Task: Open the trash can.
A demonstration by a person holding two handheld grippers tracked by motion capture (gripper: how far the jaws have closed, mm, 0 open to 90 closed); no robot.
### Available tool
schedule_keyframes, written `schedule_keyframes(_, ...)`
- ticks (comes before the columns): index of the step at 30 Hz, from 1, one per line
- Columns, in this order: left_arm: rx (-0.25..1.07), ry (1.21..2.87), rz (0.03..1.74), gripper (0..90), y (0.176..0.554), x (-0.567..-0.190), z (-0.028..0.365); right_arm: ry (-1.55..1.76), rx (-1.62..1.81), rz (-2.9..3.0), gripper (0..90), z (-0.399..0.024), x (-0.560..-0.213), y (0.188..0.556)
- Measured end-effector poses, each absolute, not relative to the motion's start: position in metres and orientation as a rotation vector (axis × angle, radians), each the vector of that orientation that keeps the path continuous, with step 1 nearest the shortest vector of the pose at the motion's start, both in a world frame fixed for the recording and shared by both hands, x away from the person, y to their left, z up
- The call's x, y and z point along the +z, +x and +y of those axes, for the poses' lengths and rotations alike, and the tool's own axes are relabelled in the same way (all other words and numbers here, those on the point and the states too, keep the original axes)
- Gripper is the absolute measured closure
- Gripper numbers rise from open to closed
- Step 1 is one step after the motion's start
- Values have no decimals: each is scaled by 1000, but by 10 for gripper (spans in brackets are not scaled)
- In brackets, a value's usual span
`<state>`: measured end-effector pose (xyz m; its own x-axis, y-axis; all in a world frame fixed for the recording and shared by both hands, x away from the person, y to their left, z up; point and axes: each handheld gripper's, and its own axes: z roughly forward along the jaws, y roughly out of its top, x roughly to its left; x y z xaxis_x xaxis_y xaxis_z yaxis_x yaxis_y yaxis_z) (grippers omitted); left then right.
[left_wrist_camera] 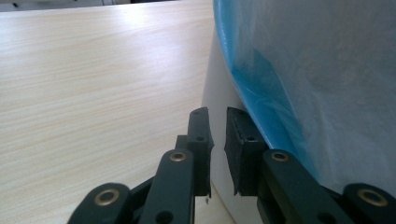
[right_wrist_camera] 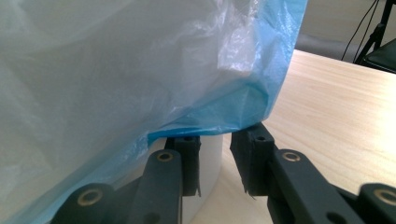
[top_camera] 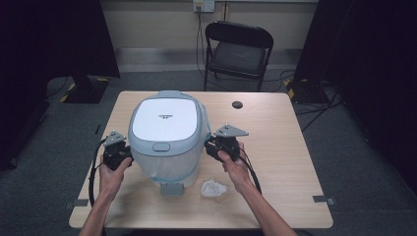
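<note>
A white pedal bin (top_camera: pixel 167 142) with a shut grey-rimmed lid (top_camera: pixel 164 120) stands on the wooden table (top_camera: pixel 275 147). It is lined with a clear bag with a blue hem (left_wrist_camera: pixel 317 70) (right_wrist_camera: pixel 116 70). My left gripper (top_camera: pixel 127 158) (left_wrist_camera: pixel 218 126) sits low at the bin's left side. Its jaws are a narrow gap apart with nothing between them, just beside the hem and the white bin wall (left_wrist_camera: pixel 217 88). My right gripper (top_camera: pixel 210 147) (right_wrist_camera: pixel 219 137) is at the bin's right side, its tips under the hanging hem. A small gap shows between the jaws.
A crumpled white tissue (top_camera: pixel 213 187) lies on the table right of the bin's pedal (top_camera: pixel 171 188). A black round cap (top_camera: pixel 237 104) is set in the tabletop at the back. A black folding chair (top_camera: pixel 238 49) stands behind the table.
</note>
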<state>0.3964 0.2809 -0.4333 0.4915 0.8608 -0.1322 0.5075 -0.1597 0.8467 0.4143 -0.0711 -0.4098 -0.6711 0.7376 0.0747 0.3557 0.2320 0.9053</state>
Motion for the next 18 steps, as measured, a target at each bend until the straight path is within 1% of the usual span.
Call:
schedule_keyframes(3, 498, 1832, 1143, 796, 394, -432, 280, 1011, 1417, 2145, 717, -72, -409, 409)
schedule_keyframes(4, 506, 1835, 1140, 796, 393, -432, 279, 1012, 1413, 2145, 700, -72, -409, 408)
schedule_keyframes(5, 519, 1837, 1144, 781, 392, -432, 280, 1013, 1401, 2139, 653, -72, -409, 408)
schedule_keyframes(7, 553, 1837, 1160, 686, 392, -432, 281, 1016, 1391, 2133, 572, -74, -409, 410)
schedule_keyframes(8, 603, 1838, 1168, 617, 391, -432, 281, 1016, 1388, 2128, 535, -75, -409, 411)
schedule_keyframes(9, 618, 1831, 1176, 533, 391, -433, 281, 1027, 1400, 2119, 490, -77, -410, 412)
schedule_keyframes(11, 612, 1809, 1189, 501, 390, -435, 283, 1068, 1436, 2106, 407, -80, -411, 414)
schedule_keyframes(12, 621, 1809, 1197, 444, 389, -436, 285, 1070, 1443, 2108, 378, -82, -411, 414)
schedule_keyframes(14, 582, 1797, 1192, 358, 385, -438, 291, 1055, 1430, 2134, 304, -84, -412, 415)
schedule_keyframes(15, 566, 1793, 1192, 323, 383, -438, 293, 1054, 1437, 2142, 286, -86, -413, 415)
schedule_keyframes(18, 547, 1775, 1189, 310, 374, -438, 298, 1073, 1429, 2172, 278, -89, -417, 416)
